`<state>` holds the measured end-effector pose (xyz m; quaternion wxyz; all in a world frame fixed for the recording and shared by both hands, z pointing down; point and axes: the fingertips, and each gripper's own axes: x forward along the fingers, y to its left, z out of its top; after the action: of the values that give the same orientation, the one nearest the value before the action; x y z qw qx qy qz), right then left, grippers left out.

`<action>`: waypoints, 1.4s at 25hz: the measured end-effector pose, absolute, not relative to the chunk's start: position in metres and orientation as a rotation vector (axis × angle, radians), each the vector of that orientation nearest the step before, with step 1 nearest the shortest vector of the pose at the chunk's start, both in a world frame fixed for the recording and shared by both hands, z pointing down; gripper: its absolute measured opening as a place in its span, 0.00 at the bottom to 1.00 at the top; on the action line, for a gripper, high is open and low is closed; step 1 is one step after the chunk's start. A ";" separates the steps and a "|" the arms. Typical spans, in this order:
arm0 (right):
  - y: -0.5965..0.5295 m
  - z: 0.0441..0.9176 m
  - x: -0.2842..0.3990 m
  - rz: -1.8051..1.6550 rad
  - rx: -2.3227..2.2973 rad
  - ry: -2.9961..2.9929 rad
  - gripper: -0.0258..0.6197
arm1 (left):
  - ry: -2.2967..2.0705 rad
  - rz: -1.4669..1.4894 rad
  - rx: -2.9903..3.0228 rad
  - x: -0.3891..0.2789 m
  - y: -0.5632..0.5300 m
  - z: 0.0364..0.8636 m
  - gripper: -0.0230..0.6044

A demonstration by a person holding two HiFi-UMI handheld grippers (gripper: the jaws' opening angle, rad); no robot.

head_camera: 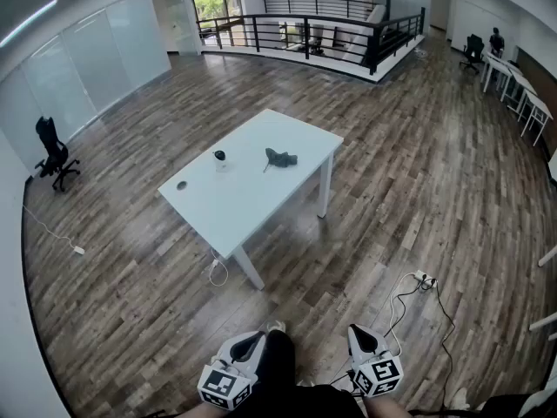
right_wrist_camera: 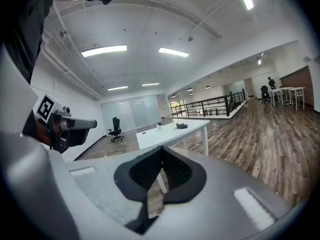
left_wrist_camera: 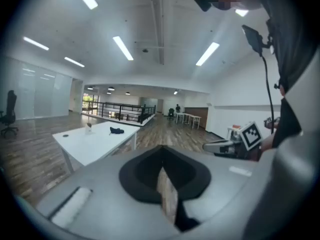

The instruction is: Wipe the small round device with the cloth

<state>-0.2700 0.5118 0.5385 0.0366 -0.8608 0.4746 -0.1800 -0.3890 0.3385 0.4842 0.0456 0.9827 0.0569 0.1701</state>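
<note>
Open wood floor (head_camera: 409, 190) lies between me and the white table (head_camera: 252, 203), well ahead. A power strip (head_camera: 425, 280) and its cable (head_camera: 396, 301) trail on the floor to my right; another cable (head_camera: 217, 272) loops beneath the table's near corner. On top, the round device (head_camera: 219, 157), the cloth (head_camera: 281, 157) and a small dark disc (head_camera: 181, 185) sit apart, bare surface between them.

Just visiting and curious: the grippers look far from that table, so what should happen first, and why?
Probably walk up to the table: the cloth and the small round device lie on it, while the left gripper and right gripper, both shut and empty, hang far short of it.
</note>
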 end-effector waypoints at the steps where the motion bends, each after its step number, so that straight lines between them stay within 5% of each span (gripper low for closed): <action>1: 0.512 0.538 -0.260 -0.552 -2.652 1.446 0.04 | 0.193 0.503 3.014 -0.381 0.340 0.482 0.04; 18: 0.452 0.501 -0.123 -0.581 -2.856 1.385 0.04 | 0.251 0.154 3.054 -0.181 0.225 0.436 0.04; 35: 0.354 0.466 -0.016 -0.501 -2.880 1.464 0.04 | 0.232 0.140 2.975 -0.096 0.135 0.436 0.04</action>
<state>-0.0156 0.3535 0.4664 -0.0639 -0.8791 0.4469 -0.1529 -0.0956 0.1352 0.4364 0.0769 0.9929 0.0776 0.0469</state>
